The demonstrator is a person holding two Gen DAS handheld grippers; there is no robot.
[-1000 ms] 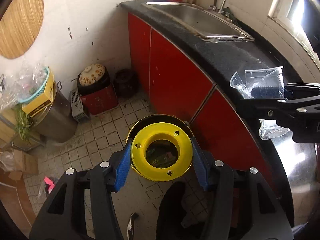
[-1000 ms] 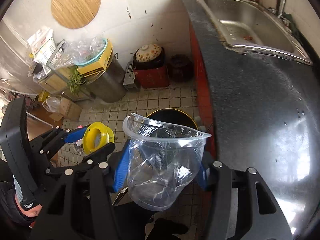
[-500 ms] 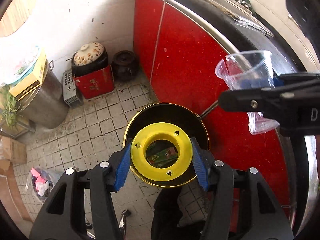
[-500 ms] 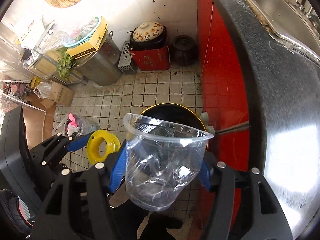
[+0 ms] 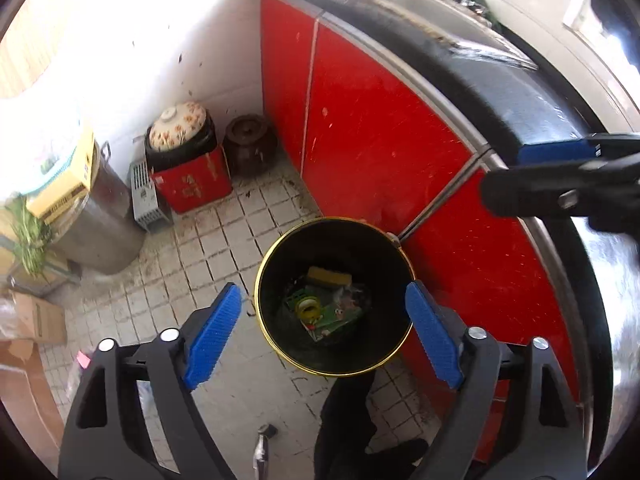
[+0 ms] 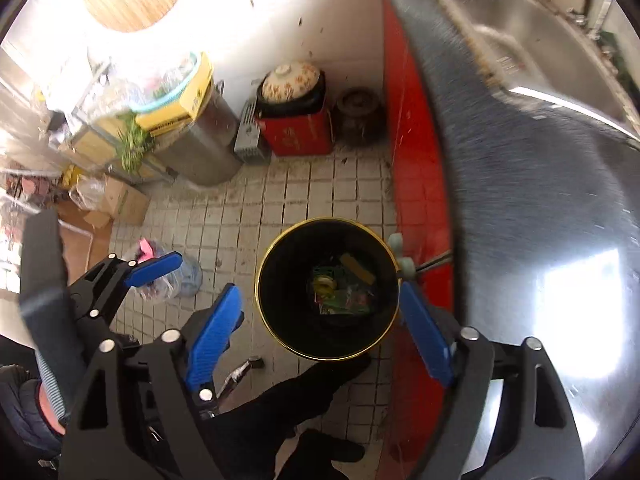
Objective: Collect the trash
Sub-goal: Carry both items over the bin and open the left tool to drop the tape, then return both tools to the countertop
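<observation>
A black bin with a gold rim [image 5: 280, 256] [image 6: 288, 344] stands on the tiled floor beside the red cabinets. Inside it lie the yellow ring [image 5: 307, 312] [image 6: 325, 283], green packaging and other trash. My left gripper [image 5: 322, 334] hangs open and empty right above the bin, its blue pads either side of the rim. My right gripper [image 6: 318, 330] is open and empty above the bin too. The left gripper also shows at the left of the right wrist view [image 6: 152, 268]. The clear plastic cup is not plainly visible in either view.
Red cabinet doors [image 5: 380, 136] and a dark countertop [image 6: 520, 208] with a steel sink [image 6: 520, 32] lie to the right. A red box with a flowered pot [image 5: 188, 176], a brown jar [image 5: 250, 146], a steel drum [image 5: 96, 216] and cardboard boxes [image 6: 120, 200] stand along the wall.
Both grippers have opened. The yellow ring has dropped from my left gripper into the bin, and the clear cup has left my right gripper. Both views have moved closer over the bin.
</observation>
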